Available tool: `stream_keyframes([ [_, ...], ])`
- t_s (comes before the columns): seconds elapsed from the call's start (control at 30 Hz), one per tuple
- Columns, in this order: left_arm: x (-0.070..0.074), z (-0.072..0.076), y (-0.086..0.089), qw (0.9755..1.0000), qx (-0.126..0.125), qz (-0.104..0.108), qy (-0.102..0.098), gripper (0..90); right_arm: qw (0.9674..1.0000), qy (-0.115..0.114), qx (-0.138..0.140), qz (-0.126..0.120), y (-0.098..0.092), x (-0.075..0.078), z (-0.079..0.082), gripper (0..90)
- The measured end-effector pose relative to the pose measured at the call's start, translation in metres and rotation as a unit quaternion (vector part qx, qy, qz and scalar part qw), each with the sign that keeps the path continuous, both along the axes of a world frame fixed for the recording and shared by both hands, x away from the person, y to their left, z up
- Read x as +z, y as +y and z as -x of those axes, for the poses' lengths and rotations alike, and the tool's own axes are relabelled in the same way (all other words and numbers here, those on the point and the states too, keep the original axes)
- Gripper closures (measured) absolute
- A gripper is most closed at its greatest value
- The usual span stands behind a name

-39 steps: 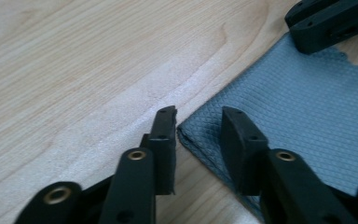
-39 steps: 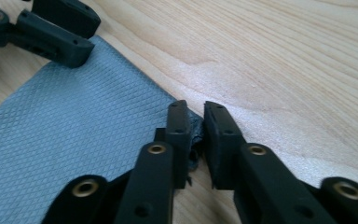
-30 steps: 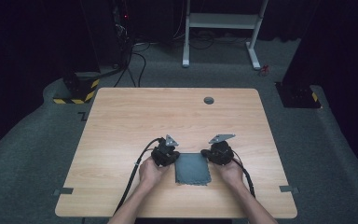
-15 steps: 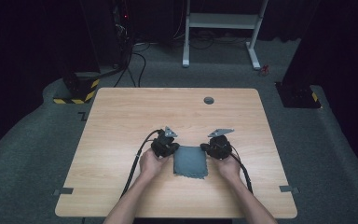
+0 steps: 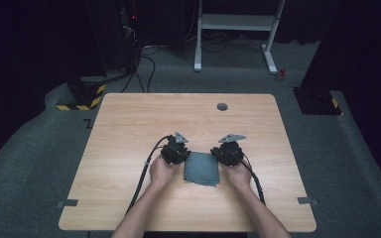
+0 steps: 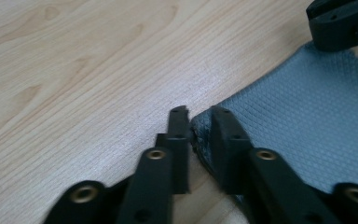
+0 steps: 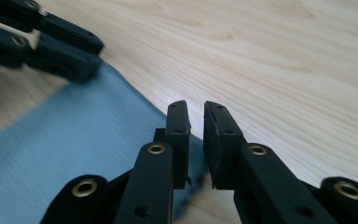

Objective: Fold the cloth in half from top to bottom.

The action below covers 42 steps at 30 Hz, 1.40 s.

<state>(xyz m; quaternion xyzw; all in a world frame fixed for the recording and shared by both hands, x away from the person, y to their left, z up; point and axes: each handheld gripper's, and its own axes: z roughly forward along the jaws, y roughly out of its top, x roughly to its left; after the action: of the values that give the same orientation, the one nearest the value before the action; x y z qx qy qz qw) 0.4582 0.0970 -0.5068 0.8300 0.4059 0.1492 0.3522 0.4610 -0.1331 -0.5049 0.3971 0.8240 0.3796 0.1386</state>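
- Altogether one grey cloth (image 5: 202,168), two grippers, two hands, one wooden table (image 5: 129,129).
- Cloth: flat on the table's near half, between the two grippers; roughly square, with a fine waffle-like weave and a ragged near edge in the high view.
- Left gripper (image 6: 200,123): black, hard-edged, with brass-coloured screw inserts along the arms; jaws just parted, now a narrow gap, the cloth's corner bunched in that gap and against the right-hand jaw, no squeeze visible.
- Right gripper (image 7: 196,116): same black build, same brass inserts; jaws just parted too, a slim slit between flat pads, low over the cloth's edge, nothing pinched.
- Left hand (image 5: 162,172) and right hand (image 5: 239,173): wrapped round the gripper bodies, forearms entering from the bottom edge.
- Two black cables, one per gripper, the left cable (image 5: 146,168) looping back to the table's near edge.
- Two grey three-cornered plates, one atop each gripper.
- Table: pale wood-grain top, rounded corners, one small round dark grommet (image 5: 222,106) near the far edge.
- Floor: grey carpet (image 5: 39,163).
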Motion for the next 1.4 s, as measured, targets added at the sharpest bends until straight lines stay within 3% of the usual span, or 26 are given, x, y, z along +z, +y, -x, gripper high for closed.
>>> stream_keyframes([
  [0.07, 0.004, 0.007, 0.002, 0.9997, -0.005, 0.023, 0.003, 65.6, 0.9998, 0.008, 0.016, -0.006, 0.008, 0.001, 0.001, 85.8],
  [0.23, 0.003, 0.035, -0.002, 0.9993, -0.036, 0.012, -0.004, 62.6, 0.9988, 0.027, 0.042, -0.007, 0.028, -0.005, -0.005, 89.0],
  [0.33, -0.002, 0.054, 0.001, 0.9992, -0.037, 0.010, -0.015, 63.1, 0.9985, 0.043, 0.031, -0.015, 0.029, -0.011, -0.011, 89.3],
  [0.43, -0.009, 0.067, 0.005, 0.9991, -0.038, -0.004, -0.019, 64.0, 0.9991, 0.038, 0.017, -0.009, 0.022, -0.011, -0.014, 86.6],
  [0.57, -0.012, 0.075, 0.013, 0.9992, -0.033, 0.007, -0.022, 63.7, 0.9994, 0.036, -0.003, 0.000, 0.013, -0.010, -0.015, 84.0],
  [0.6, -0.012, 0.077, 0.014, 0.9990, -0.033, 0.001, -0.029, 63.4, 0.9995, 0.031, -0.004, 0.001, 0.012, -0.010, -0.014, 83.7],
  [0.73, -0.011, 0.084, 0.016, 0.9989, -0.036, 0.009, -0.028, 61.6, 0.9996, 0.002, 0.024, -0.015, 0.006, -0.003, 0.011, 82.7],
  [0.77, -0.011, 0.085, 0.016, 0.9989, -0.038, 0.002, -0.029, 61.4, 0.9994, 0.000, 0.031, -0.013, 0.006, -0.003, 0.018, 82.1],
  [0.83, -0.012, 0.086, 0.016, 0.9987, -0.040, -0.001, -0.031, 61.1, 0.9985, -0.013, 0.053, 0.006, 0.004, -0.007, 0.039, 80.9],
  [0.93, -0.013, 0.087, 0.018, 0.9989, -0.038, 0.009, -0.026, 60.9, 0.9971, -0.015, 0.068, 0.030, -0.002, -0.013, 0.054, 79.5],
  [0.97, -0.013, 0.087, 0.020, 0.9990, -0.037, 0.011, -0.025, 60.1, 0.9971, -0.019, 0.070, 0.023, -0.008, -0.015, 0.058, 78.4],
  [1.03, -0.014, 0.088, 0.022, 0.9991, -0.033, 0.014, -0.023, 57.5, 0.9979, -0.008, 0.062, 0.013, -0.015, -0.015, 0.061, 76.7],
  [1.1, -0.014, 0.090, 0.027, 0.9991, -0.025, 0.027, -0.020, 55.4, 0.9982, -0.013, 0.058, 0.013, -0.021, -0.013, 0.063, 74.5],
  [1.23, -0.008, 0.094, 0.035, 0.9983, -0.011, 0.052, -0.024, 51.9, 0.9986, -0.018, 0.043, -0.026, -0.033, -0.004, 0.068, 71.2],
  [1.4, -0.001, 0.095, 0.043, 0.9972, -0.003, 0.069, -0.031, 49.5, 0.9984, -0.023, 0.026, -0.045, -0.043, 0.005, 0.070, 68.4],
])
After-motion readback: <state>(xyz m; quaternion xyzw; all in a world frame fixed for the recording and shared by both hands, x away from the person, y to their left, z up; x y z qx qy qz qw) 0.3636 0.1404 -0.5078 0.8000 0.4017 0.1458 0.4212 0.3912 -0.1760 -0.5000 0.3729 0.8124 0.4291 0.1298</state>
